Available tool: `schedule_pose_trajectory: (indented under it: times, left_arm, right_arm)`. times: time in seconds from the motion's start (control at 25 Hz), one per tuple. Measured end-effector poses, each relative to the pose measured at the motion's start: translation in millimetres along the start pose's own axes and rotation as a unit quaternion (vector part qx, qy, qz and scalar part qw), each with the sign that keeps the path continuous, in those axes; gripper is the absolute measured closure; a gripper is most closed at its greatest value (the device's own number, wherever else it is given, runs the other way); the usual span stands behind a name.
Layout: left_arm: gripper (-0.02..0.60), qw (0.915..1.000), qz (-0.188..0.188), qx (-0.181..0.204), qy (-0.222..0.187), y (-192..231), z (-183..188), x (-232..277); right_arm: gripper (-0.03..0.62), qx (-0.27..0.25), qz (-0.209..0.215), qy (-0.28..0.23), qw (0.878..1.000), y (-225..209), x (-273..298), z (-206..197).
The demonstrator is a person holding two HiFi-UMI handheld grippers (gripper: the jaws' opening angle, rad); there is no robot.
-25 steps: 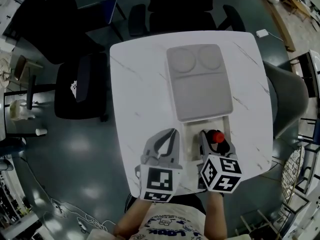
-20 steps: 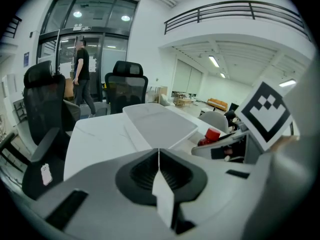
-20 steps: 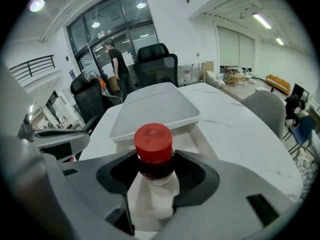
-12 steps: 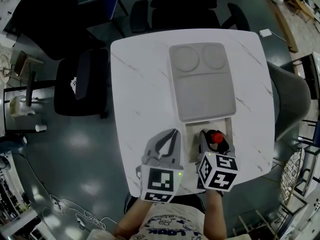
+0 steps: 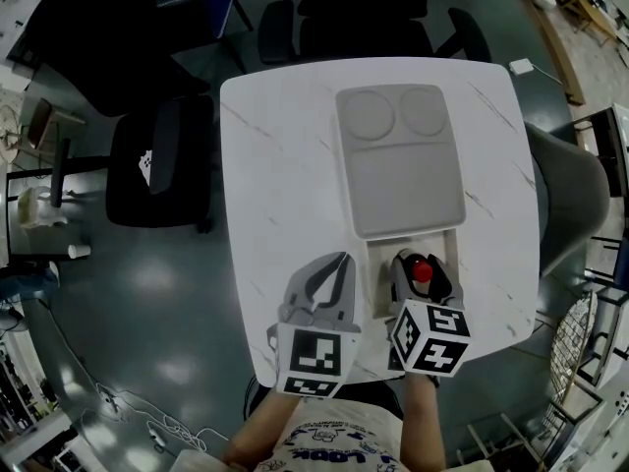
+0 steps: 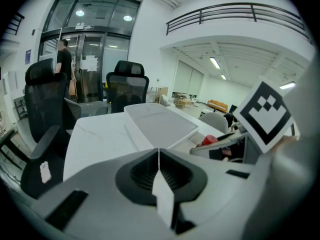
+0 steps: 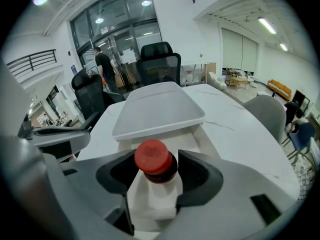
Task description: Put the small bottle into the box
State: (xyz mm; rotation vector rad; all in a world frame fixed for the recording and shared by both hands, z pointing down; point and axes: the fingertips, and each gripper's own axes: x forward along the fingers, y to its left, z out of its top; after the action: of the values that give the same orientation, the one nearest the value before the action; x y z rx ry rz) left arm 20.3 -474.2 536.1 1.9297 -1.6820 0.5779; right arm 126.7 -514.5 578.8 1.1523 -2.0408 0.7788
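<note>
Two grippers are recorded over the near part of the white table (image 5: 285,165): the left gripper (image 5: 339,264) is held just left of the box (image 5: 444,249), its jaws pressed together with nothing between them, while the right gripper (image 5: 418,275) is held at the box's uncovered near end, its jaws closed partway on the small bottle (image 5: 423,269). That bottle, white-bodied and red-capped, is held upright at the opening; whether its base touches the box floor cannot be told. Most of the box, at the far side, is covered by a grey lid (image 5: 398,165) marked with two round recesses.
</note>
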Motion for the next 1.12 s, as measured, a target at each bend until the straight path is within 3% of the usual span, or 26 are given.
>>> schedule_pose_trajectory:
  times: [0.52,0.72,1.12]
  left_arm:
    - [0.561,0.9989,-0.01,0.01,-0.044,0.4,10.9,-41.4]
    - [0.561,0.9971,-0.015,0.027,-0.069,1.3,20.5,-69.8]
    - [0.561,0.9912,-0.033,0.052,-0.117,2.2,41.0,-119.8]
  right_arm:
    - [0.361,0.008,-0.033,-0.064,0.997,15.3,-53.2,8.9]
    - [0.361,0.027,-0.059,-0.111,0.992,27.5,-90.0,13.1]
    - [0.362,0.033,-0.063,-0.184,0.98,65.1,-150.0,23.8]
